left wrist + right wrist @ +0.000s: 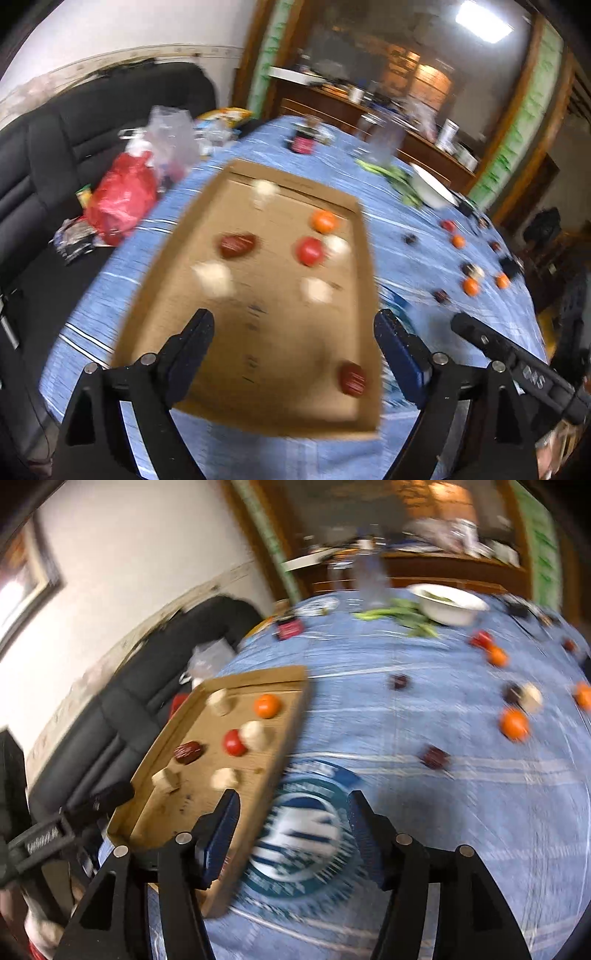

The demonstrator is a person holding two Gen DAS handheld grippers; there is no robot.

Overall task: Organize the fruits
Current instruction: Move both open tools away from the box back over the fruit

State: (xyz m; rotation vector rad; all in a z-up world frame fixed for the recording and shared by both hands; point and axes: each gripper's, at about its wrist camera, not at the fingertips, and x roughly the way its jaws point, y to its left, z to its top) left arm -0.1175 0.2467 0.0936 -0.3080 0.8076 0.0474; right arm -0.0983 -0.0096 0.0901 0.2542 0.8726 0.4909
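Black left gripper (293, 325): jaws wide apart, nothing between the pads, hanging over the near end of the cardboard tray (177, 266).
Black right gripper (291, 808): jaws apart, empty, over the blue tablecloth (461, 812) just right of the tray's edge; its left finger overlaps the tray rim in that view.
Cardboard tray: shallow, open, flat on the cloth, left part of the table.
Fruit in tray: dark red date (352, 378) at the near right corner; another date (237, 244) mid-left; red tomato (309, 251) at the centre, touching a pale round piece (337, 246); orange (324, 220) near the far right corner.
Pale pieces in tray: more whitish lumps, one far (264, 189), two nearer (212, 277); too blurred to tell what they are.
Loose fruit on cloth: oranges (514, 723), a red one (481, 638), dark dates (435, 757), scattered well apart to the right of the tray.
Far table end: white bowl (448, 607) with green vegetables (399, 616) beside it.
Off table, left: red plastic bag (122, 199) and clear bags on a black sofa (55, 147).
Image quality: motion blur in both views.
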